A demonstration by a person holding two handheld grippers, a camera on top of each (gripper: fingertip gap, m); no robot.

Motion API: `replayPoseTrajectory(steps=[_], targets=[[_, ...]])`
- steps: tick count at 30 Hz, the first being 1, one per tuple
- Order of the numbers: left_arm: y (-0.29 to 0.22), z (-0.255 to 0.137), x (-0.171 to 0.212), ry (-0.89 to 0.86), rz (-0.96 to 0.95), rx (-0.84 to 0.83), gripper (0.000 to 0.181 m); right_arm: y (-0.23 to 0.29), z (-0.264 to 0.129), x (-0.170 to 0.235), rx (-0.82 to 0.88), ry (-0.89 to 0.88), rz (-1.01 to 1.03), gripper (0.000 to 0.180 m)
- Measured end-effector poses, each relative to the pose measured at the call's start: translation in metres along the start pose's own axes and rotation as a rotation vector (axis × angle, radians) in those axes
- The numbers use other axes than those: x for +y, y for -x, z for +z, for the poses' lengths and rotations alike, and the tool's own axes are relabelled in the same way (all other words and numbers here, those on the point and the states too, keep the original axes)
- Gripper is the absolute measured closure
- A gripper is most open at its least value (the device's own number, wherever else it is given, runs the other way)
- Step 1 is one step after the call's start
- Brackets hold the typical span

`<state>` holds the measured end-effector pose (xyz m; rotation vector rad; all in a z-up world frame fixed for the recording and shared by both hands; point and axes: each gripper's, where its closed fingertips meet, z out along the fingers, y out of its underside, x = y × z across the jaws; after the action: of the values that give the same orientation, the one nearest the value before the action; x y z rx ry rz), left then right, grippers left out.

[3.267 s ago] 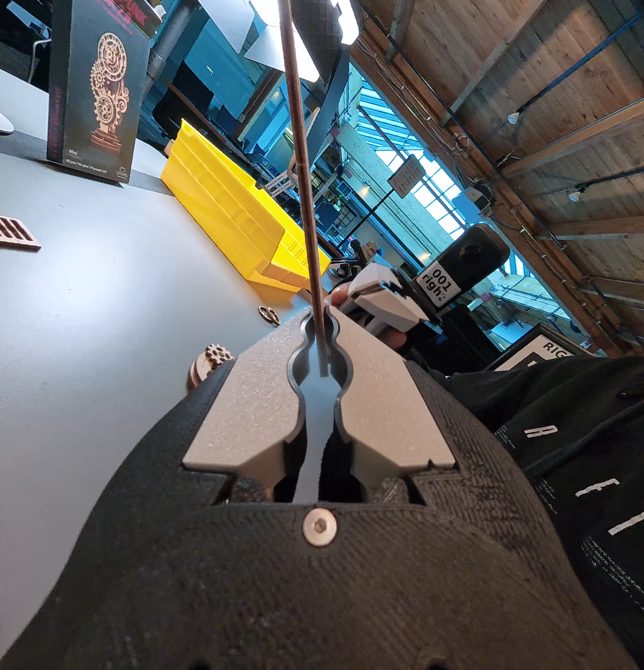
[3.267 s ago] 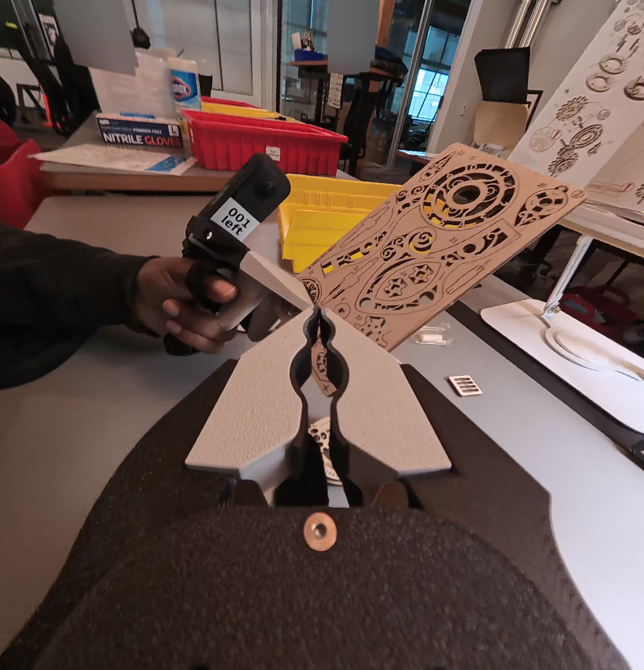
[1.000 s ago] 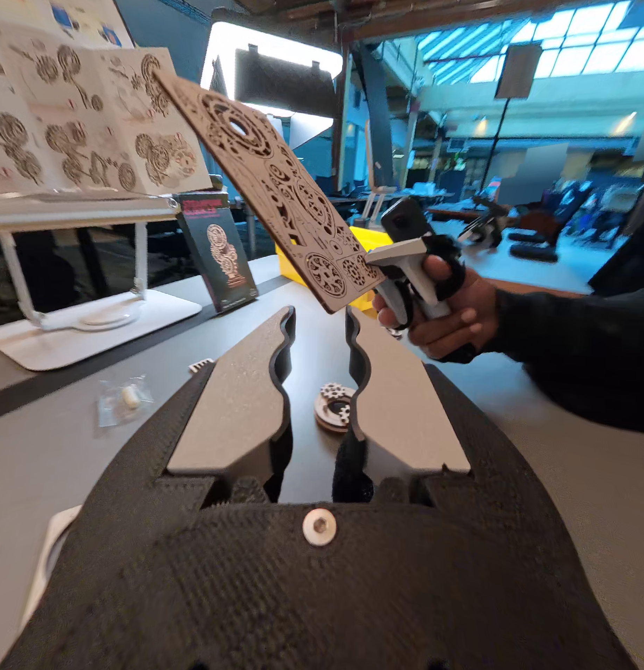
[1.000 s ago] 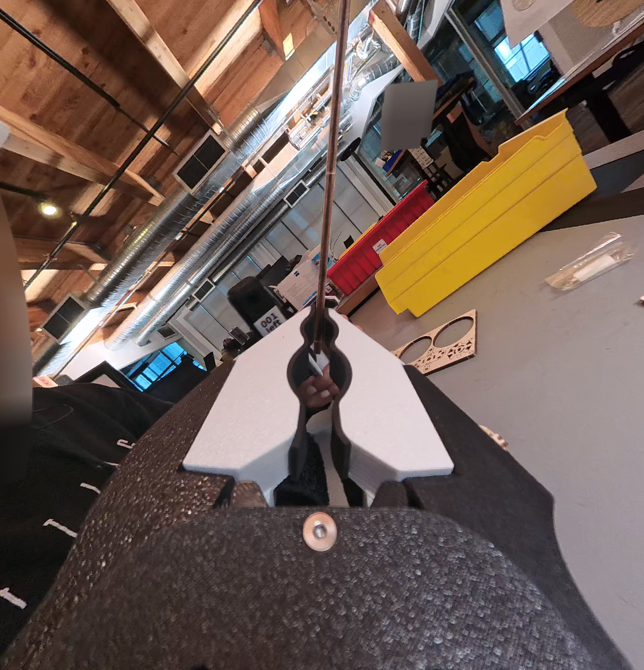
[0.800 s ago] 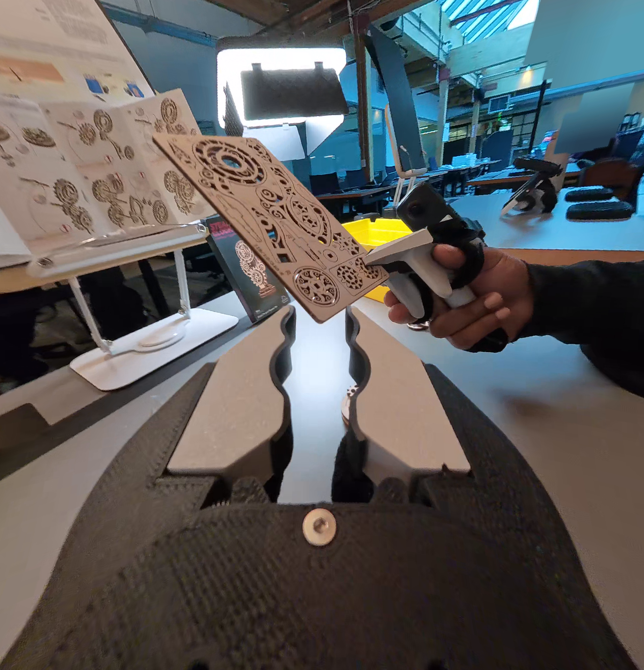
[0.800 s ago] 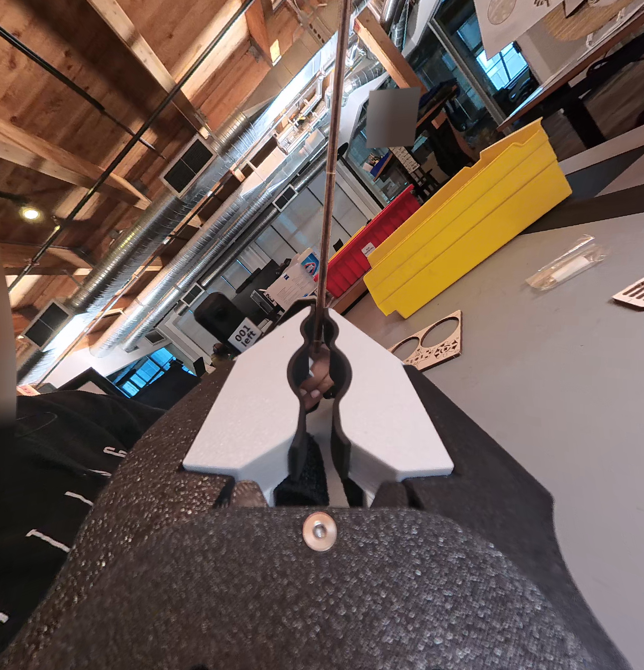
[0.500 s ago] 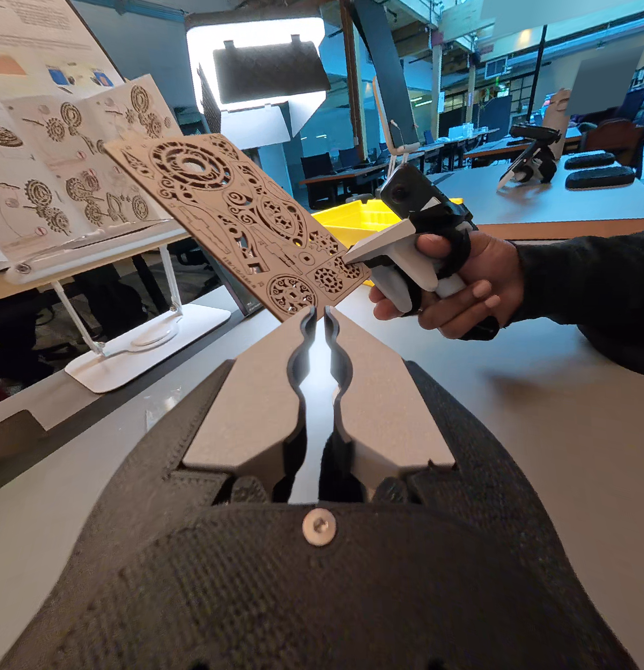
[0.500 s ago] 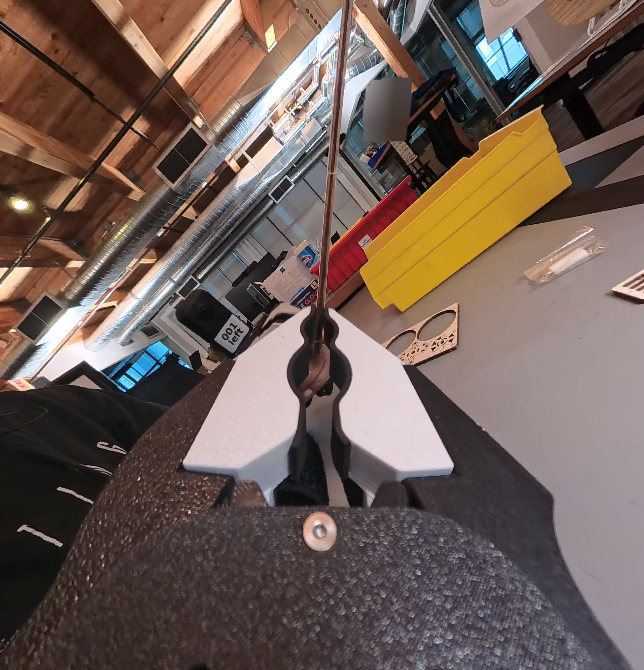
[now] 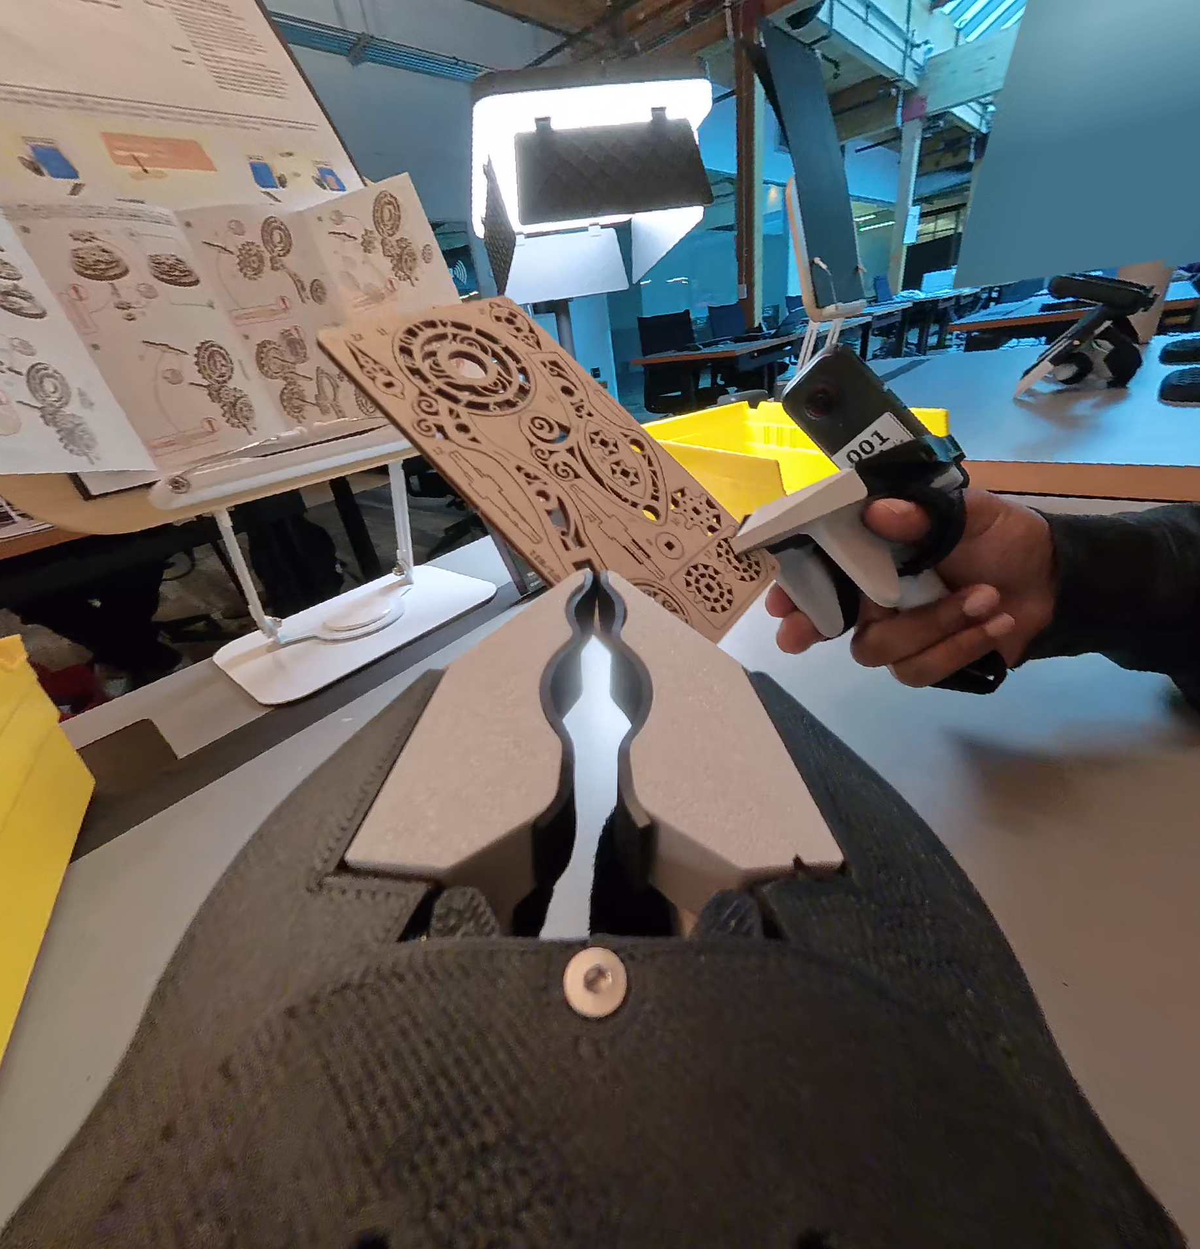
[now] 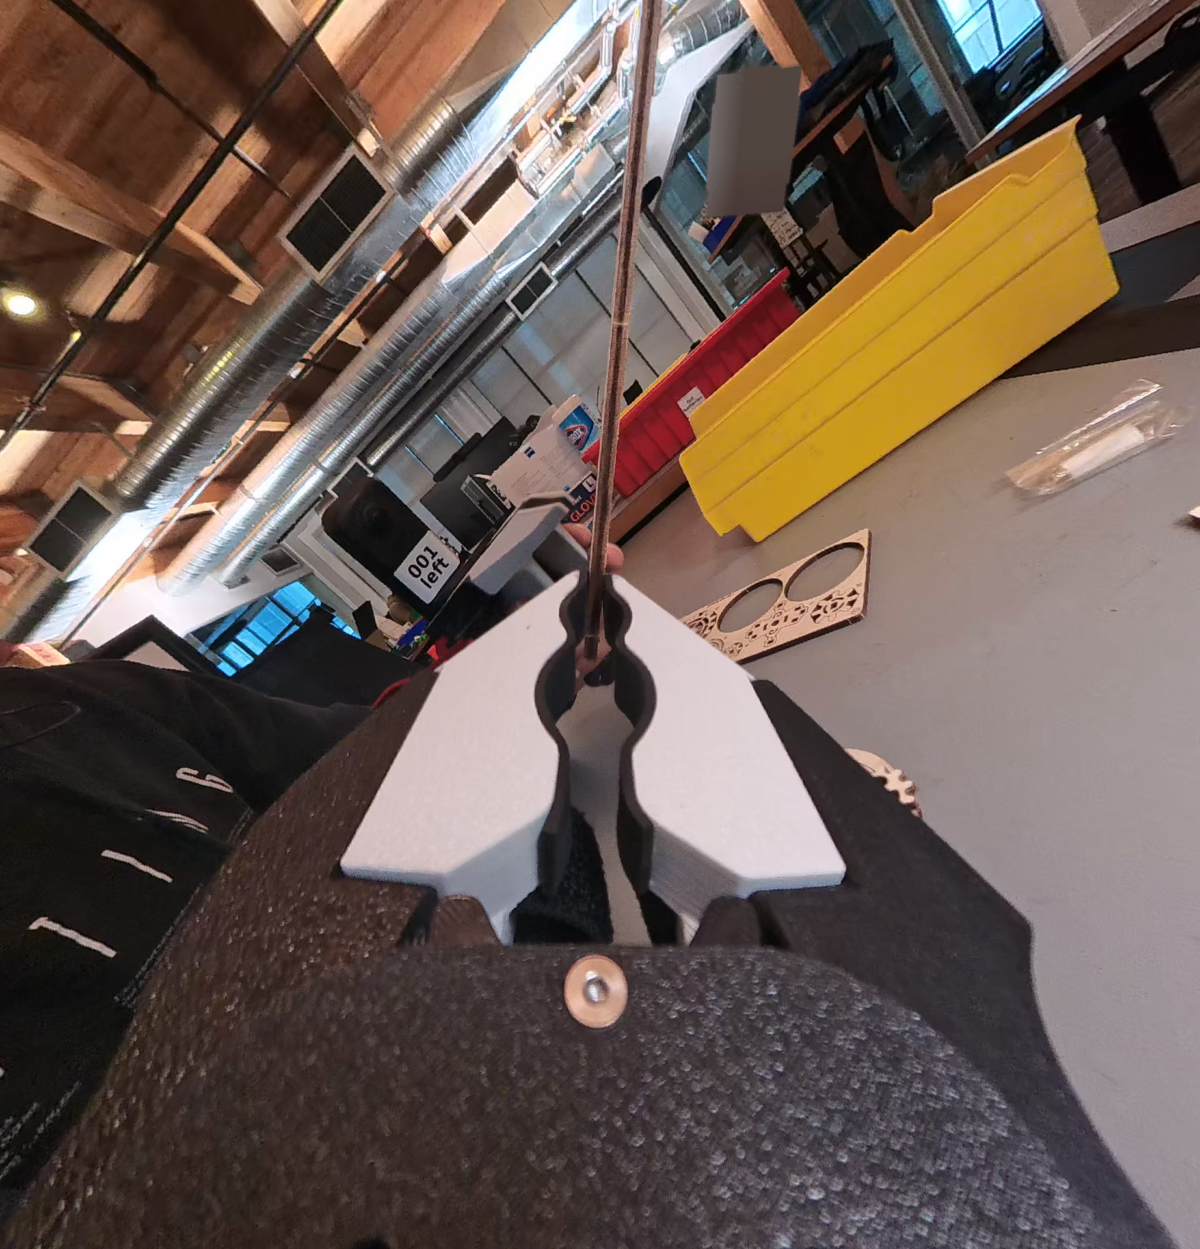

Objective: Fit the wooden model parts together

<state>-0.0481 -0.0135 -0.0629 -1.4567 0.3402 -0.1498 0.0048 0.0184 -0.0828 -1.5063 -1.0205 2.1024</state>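
Observation:
A laser-cut wooden sheet full of gear and scroll parts hangs tilted above the grey table. My right gripper is shut on its lower right corner. In the right wrist view the sheet shows edge-on, rising from the shut right gripper. My left gripper is shut and empty, its tips meeting at the sheet's lower edge. I cannot tell whether they touch it. The left gripper also shows just behind the sheet in the right wrist view.
An instruction booklet rests on a white stand at the back left. A yellow bin and a red bin sit at the far side. A spent wooden frame, a small plastic bag and a gear assembly lie on the table. The grippers' ends are close to 7 cm from one another.
The sheet passed from my left gripper to my right one. In the last second my left jaws closed from wide open to shut at the sheet's lower edge.

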Motion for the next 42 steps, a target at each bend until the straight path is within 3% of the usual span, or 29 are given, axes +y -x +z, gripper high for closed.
replayPoseTrajectory(steps=[28,42], targets=[[0.06,-0.016,-0.031,-0.012,-0.004,-0.283,0.181,0.004,0.017,0.042,-0.021,0.193,-0.082,0.178],[0.035,-0.001,-0.025,0.112,-0.05,-0.255,0.181,-0.001,0.02,0.038,0.023,0.165,-0.107,0.179]])
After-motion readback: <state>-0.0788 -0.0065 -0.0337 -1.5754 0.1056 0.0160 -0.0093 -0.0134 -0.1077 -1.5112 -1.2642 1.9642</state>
